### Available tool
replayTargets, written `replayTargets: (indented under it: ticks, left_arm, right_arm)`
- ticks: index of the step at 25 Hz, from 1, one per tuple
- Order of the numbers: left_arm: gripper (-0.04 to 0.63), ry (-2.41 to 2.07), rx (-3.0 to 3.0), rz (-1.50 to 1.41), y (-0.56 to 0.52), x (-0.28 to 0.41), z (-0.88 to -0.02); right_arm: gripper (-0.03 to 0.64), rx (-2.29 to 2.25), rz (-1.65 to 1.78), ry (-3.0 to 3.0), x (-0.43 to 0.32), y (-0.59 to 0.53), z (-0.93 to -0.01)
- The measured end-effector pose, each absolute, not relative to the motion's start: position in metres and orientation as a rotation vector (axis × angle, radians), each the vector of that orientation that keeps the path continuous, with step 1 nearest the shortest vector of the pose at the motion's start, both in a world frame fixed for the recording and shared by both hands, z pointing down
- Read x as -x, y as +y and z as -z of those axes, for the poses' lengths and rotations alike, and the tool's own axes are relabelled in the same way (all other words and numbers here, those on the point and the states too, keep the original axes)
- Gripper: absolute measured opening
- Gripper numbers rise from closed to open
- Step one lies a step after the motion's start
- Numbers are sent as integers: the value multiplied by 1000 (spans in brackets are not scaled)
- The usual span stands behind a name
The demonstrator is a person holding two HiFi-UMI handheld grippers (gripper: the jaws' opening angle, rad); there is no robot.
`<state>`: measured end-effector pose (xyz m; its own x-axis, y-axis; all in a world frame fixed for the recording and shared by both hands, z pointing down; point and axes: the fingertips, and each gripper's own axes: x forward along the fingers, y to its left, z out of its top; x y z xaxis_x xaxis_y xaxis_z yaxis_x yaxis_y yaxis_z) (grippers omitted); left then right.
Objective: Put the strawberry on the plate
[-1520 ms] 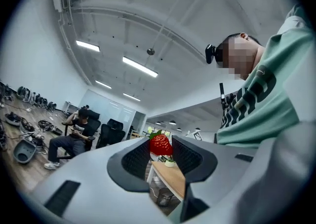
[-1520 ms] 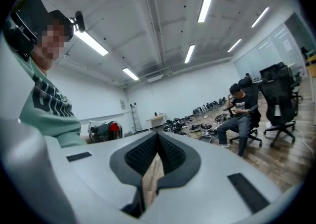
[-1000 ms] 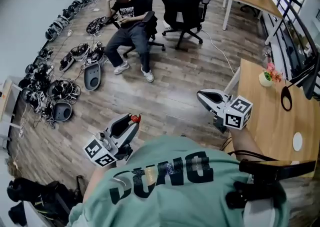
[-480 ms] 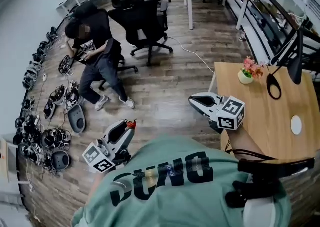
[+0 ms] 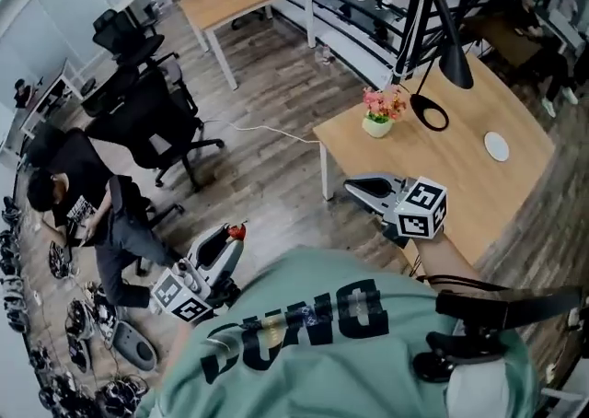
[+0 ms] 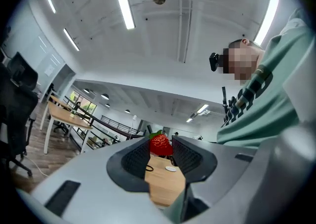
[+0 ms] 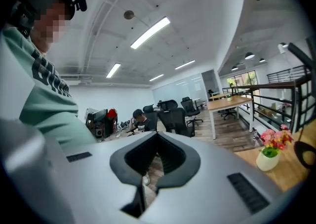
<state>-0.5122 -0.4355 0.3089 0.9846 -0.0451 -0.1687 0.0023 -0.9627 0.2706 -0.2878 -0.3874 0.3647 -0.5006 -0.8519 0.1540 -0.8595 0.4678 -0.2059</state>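
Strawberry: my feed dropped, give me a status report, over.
Left gripper shut on strawberry, over the floor. Right gripper shut, empty. Plate bare on desk, not yet reached. Lamp and flower pot stand apart from it.

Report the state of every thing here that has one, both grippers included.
Red strawberry: pinched at the tips of the left gripper, in the air.
Left gripper: shut on the strawberry.
Right gripper: shut, nothing between its jaws.
Small round white plate: empty, flat on the wooden desk.
White pot of pink flowers: upright on the desk.
Black desk lamp: standing; lit or not, cannot tell.
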Motion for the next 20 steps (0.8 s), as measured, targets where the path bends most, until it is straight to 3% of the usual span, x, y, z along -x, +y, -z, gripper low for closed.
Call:
replayTargets:
  ticks: [9, 20]
  left_arm:
    - [143, 394, -2773, 201, -522, 499, -314]
    - [143, 916, -2636, 59, -446, 338, -325]
  right_arm:
    - [6, -1959, -445, -2386, 300, -392, -357]
    - [6, -2412, -432, -2048, 196, -264, -363]
